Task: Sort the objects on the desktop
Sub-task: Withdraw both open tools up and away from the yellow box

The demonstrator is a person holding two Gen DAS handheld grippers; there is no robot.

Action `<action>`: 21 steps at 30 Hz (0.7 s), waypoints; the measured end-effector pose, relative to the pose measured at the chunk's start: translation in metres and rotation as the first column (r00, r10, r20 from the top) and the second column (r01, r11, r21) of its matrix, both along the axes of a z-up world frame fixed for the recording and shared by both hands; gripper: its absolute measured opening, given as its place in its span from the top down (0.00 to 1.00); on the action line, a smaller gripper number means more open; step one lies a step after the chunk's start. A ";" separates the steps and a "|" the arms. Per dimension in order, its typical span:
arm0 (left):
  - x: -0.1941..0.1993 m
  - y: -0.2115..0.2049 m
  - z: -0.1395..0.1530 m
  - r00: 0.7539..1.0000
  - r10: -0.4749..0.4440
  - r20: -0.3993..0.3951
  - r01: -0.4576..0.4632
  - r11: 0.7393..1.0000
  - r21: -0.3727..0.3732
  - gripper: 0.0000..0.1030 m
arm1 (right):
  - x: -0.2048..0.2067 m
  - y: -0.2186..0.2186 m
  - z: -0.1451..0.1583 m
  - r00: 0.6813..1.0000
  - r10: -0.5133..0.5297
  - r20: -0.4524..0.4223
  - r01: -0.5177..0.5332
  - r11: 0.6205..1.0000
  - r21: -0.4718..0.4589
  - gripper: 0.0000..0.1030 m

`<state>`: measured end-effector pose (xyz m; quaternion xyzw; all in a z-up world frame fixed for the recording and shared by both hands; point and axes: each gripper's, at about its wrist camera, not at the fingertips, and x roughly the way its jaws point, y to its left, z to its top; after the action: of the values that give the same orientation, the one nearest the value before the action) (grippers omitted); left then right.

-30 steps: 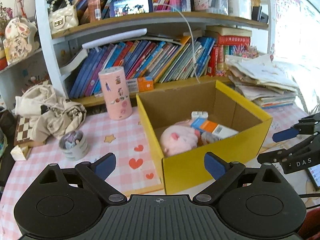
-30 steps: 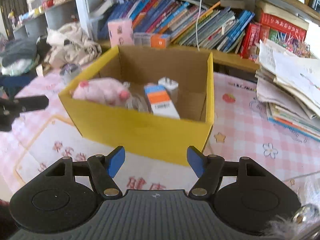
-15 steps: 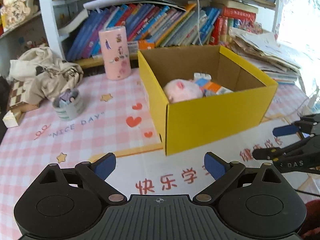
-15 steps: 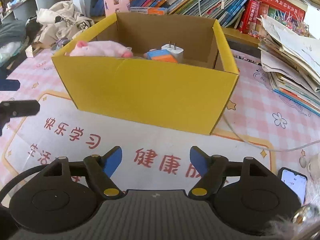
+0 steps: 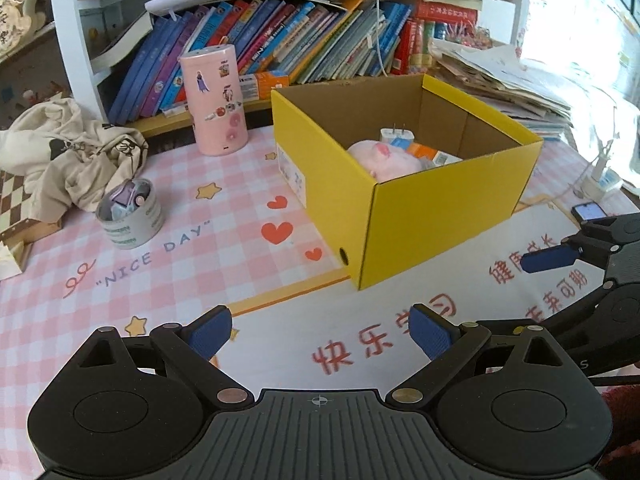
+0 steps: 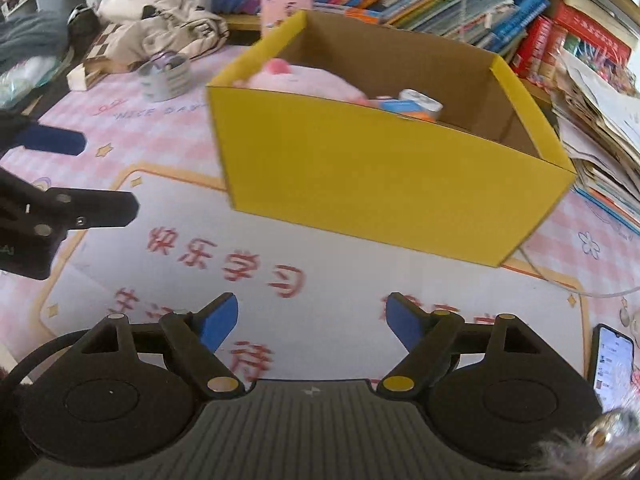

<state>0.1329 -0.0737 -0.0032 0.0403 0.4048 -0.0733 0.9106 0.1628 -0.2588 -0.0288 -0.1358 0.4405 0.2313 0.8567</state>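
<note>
Both sets of tongs hang wide open and empty above the white mat on the bench, left tongs and right tongs side by side and just apart! Straight ahead of them sits the yellow box, not touched by either, and inside it lie a pink plush toy, a white charger plug and an orange-and-white carton. Further left stand a tape roll and a pink cylinder, with a phone out right.
</note>
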 end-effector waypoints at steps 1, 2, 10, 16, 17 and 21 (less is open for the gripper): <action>-0.001 0.004 0.000 1.000 -0.007 -0.002 0.007 1.000 0.000 0.06 | -0.002 0.005 0.000 1.000 -0.005 -0.002 0.005 1.000 -0.001 0.21; -0.002 0.008 -0.001 1.000 -0.013 -0.004 0.013 1.000 0.000 0.06 | -0.003 0.009 0.000 1.000 -0.010 -0.004 0.010 1.000 -0.002 0.21; -0.010 0.046 -0.001 1.000 -0.026 -0.011 0.026 1.000 0.003 0.06 | -0.015 0.049 -0.002 1.000 -0.021 -0.011 0.021 1.000 -0.007 0.20; -0.017 0.076 -0.001 1.000 -0.023 -0.004 0.023 1.000 0.012 0.06 | -0.020 0.082 -0.003 1.000 -0.005 -0.002 0.005 1.000 -0.004 0.20; -0.018 0.081 -0.001 1.000 -0.020 -0.003 0.020 1.000 0.014 0.06 | -0.021 0.088 -0.003 1.000 -0.002 0.000 0.002 1.000 -0.003 0.20; -0.021 0.102 0.001 1.000 -0.008 0.008 0.007 1.000 0.019 0.06 | -0.024 0.110 -0.003 1.000 0.011 0.012 -0.011 1.000 -0.001 0.19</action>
<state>0.1115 0.0283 -0.0027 0.0506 0.4018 -0.0728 0.9114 0.1390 -0.1492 -0.0316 -0.1400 0.4347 0.2349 0.8580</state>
